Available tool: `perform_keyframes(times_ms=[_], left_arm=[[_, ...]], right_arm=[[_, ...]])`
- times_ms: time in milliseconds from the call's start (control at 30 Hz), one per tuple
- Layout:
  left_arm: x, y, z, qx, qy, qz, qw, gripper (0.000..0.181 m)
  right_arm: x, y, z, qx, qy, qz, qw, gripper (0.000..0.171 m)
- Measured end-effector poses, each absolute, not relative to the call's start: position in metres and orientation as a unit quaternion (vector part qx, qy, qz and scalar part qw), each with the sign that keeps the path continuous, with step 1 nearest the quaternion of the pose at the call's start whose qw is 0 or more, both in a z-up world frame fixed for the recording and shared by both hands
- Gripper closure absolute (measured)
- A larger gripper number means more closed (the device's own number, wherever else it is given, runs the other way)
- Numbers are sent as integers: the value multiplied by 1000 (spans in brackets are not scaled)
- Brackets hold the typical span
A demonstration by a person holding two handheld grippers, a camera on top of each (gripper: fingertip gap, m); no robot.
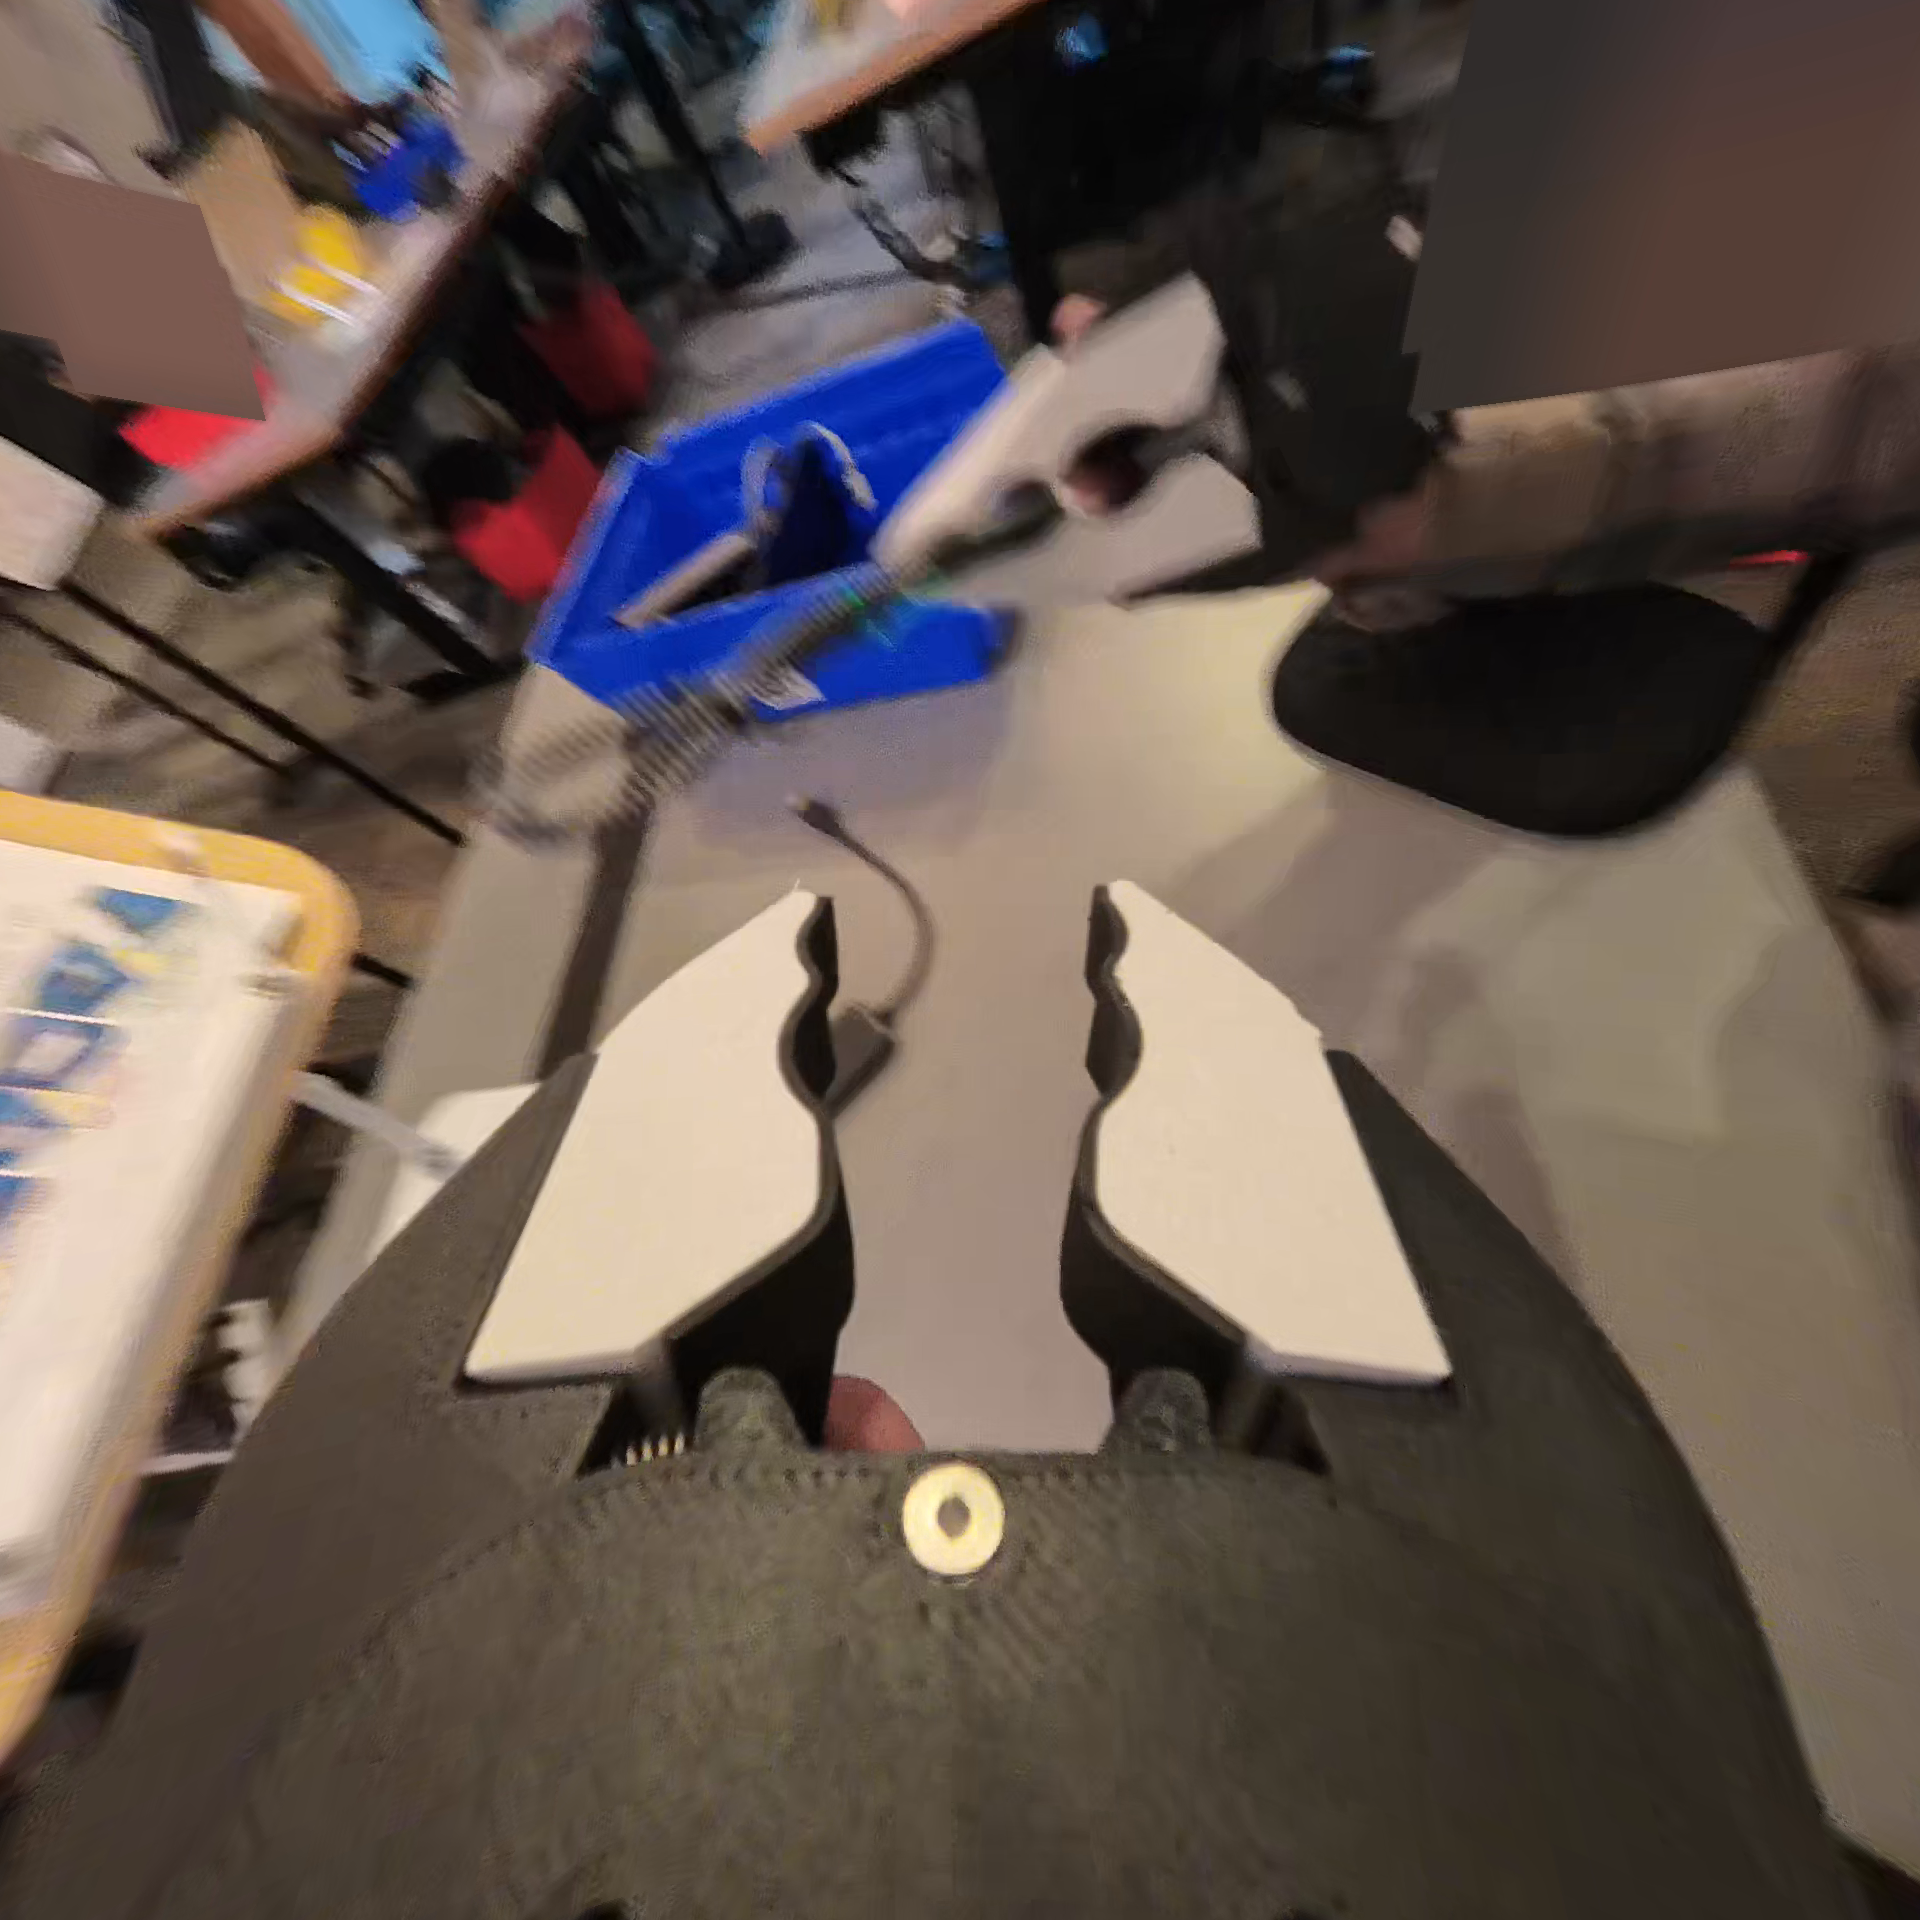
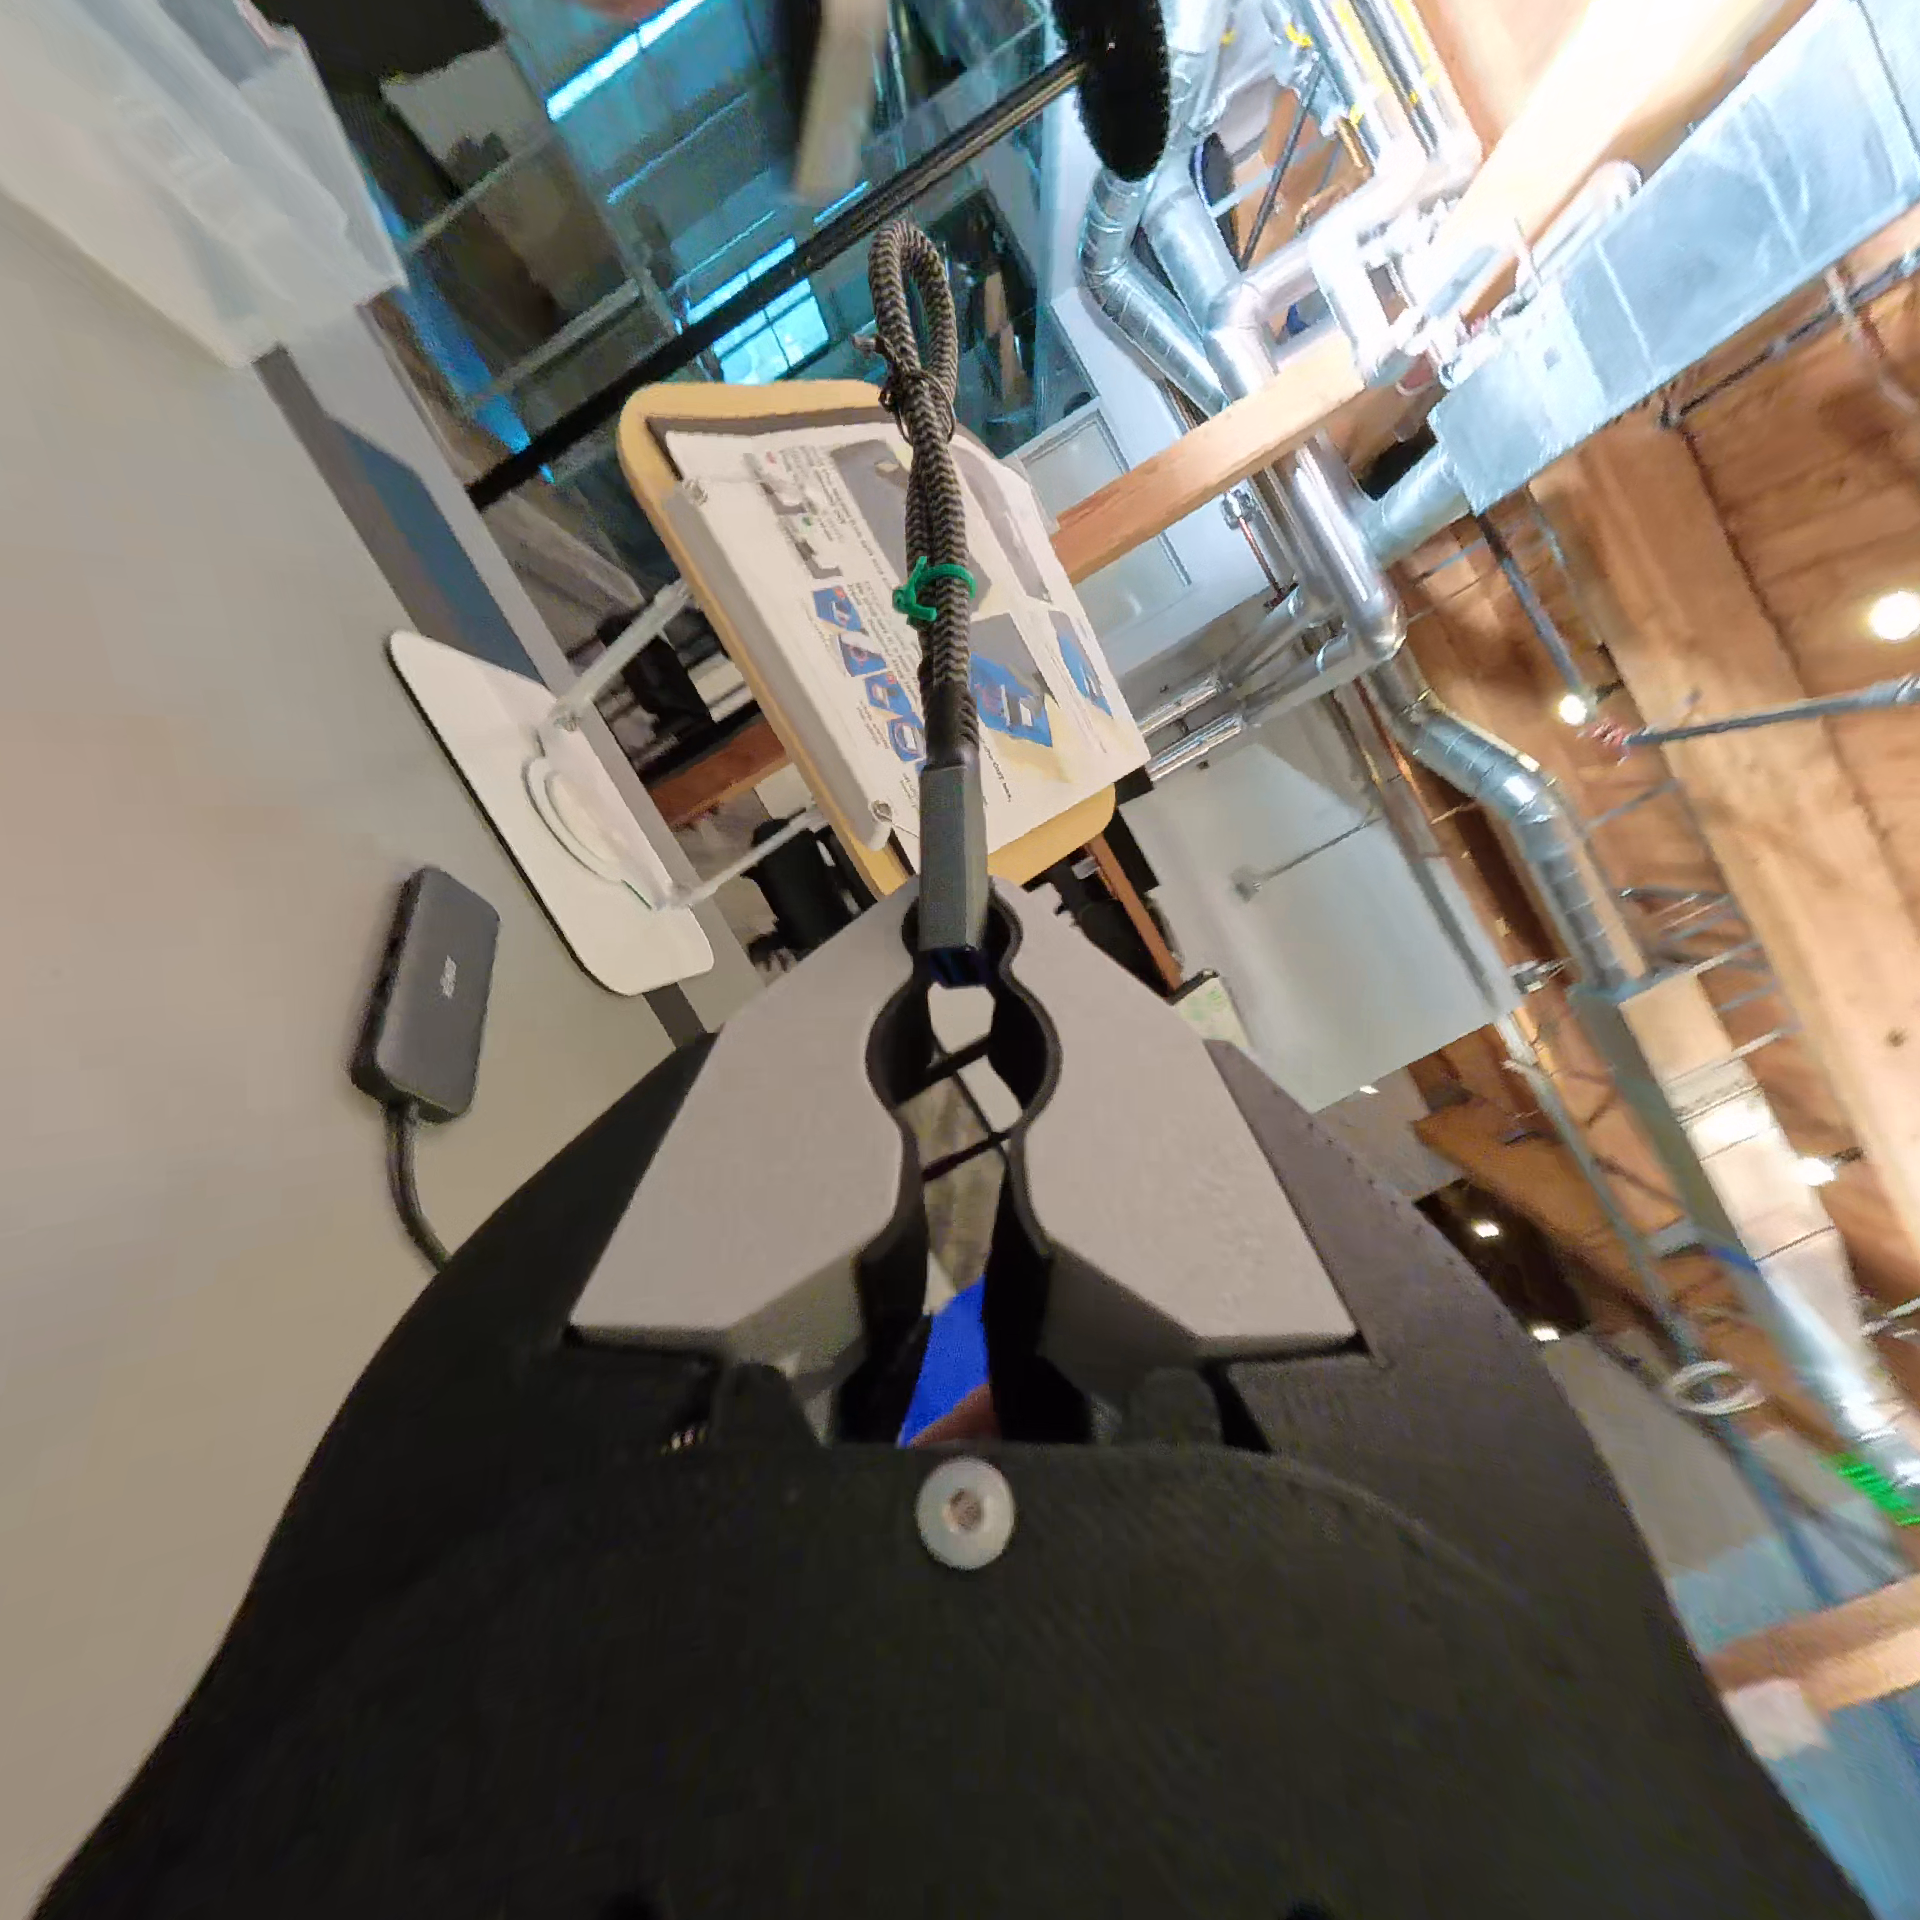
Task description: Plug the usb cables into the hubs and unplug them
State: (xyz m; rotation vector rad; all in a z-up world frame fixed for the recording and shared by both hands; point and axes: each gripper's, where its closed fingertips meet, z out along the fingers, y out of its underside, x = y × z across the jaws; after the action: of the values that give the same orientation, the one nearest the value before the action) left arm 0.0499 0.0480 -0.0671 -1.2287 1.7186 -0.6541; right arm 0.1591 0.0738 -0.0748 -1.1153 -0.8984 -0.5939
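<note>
My left gripper (image 1: pixel 958 914) is open and empty above the white table (image 1: pixel 1195 935). A dark grey hub (image 1: pixel 854 1049) lies partly behind its left finger, with its short black lead (image 1: pixel 894 894) curving away. My right gripper (image 2: pixel 954 935) is shut on the grey plug (image 2: pixel 948 852) of a bundled braided USB cable (image 2: pixel 935 499), tied with a green tie (image 2: pixel 920 594) and held up off the table. The same hub (image 2: pixel 428 992) lies on the table to its left. The right gripper also shows far off in the left wrist view (image 1: pixel 935 530), blurred, with the cable hanging.
A blue bin (image 1: pixel 769 561) with cables stands at the table's far end. A wooden board holding an instruction sheet (image 2: pixel 883 644) on a white stand (image 2: pixel 540 810) is at the table's left edge. A black chair seat (image 1: pixel 1517 707) and a person's arm are on the right.
</note>
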Motion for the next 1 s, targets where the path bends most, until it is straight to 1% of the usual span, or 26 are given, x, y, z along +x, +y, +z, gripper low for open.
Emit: perform_keyframes(times_ms=[67, 133, 167, 233, 367, 533, 600, 633, 733, 800, 900, 967, 1000], left_arm=[[51, 47, -96, -527, 678, -282, 427, 134], [73, 50, -118, -549, 640, -323, 430, 125], [86, 55, -119, -549, 612, -344, 454, 124], [106, 56, -111, -532, 574, -408, 470, 122], [119, 58, -77, -482, 522, -504, 491, 134], [133, 48, -84, -460, 555, -496, 484, 137], [134, 49, -83, -457, 548, -493, 497, 144], [134, 46, -82, -452, 548, -506, 489, 149], [134, 39, -82, -446, 555, -533, 457, 149], [135, 37, -80, -444, 551, -541, 455, 146], [133, 23, -76, -437, 547, -594, 397, 141], [135, 27, -81, -442, 561, -566, 411, 152], [134, 25, -85, -441, 576, -555, 407, 153]], right_arm=[[158, 71, -72, -507, -397, -239, 726, 171], [151, 67, -70, -505, -401, -211, 735, 171], [147, 65, -70, -500, -408, -205, 736, 171], [140, 61, -72, -493, -422, -192, 736, 171], [134, 55, -78, -492, -441, -180, 729, 171], [128, 57, -86, -490, -461, -176, 719, 171], [132, 58, -87, -490, -465, -187, 714, 171], [133, 58, -87, -486, -468, -195, 712, 171], [135, 56, -85, -468, -480, -242, 702, 171], [135, 55, -84, -455, -483, -269, 698, 171], [135, 55, -88, -433, -506, -311, 678, 171], [132, 55, -93, -419, -523, -332, 663, 170], [130, 53, -92, -414, -528, -335, 662, 171]])
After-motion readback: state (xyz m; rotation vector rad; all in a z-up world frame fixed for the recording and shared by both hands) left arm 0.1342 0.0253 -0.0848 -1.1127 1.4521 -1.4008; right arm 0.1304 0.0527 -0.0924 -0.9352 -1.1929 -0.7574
